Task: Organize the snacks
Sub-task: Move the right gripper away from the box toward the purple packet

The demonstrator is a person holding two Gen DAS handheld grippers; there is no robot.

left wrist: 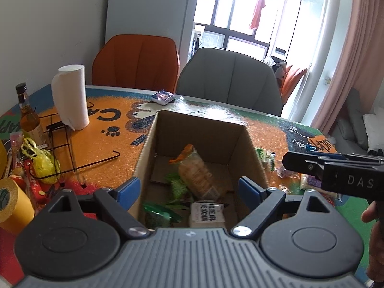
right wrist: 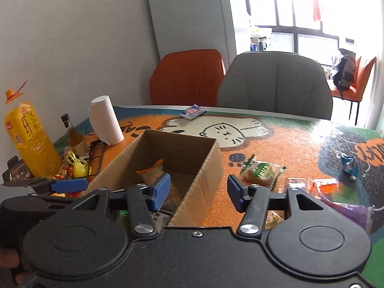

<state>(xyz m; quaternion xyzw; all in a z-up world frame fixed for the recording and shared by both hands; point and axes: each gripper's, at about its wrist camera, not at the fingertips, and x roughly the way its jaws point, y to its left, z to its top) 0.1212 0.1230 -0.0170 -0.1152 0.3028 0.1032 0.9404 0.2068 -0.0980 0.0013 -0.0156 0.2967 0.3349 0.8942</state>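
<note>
Both grippers, left and right, stood apart, empty; best reach next for snacks beside the box.

Ahead of the grippers: matt corrugated cardboard box, glossy plastic snack wrappers, grainy printed tablecloth.
</note>
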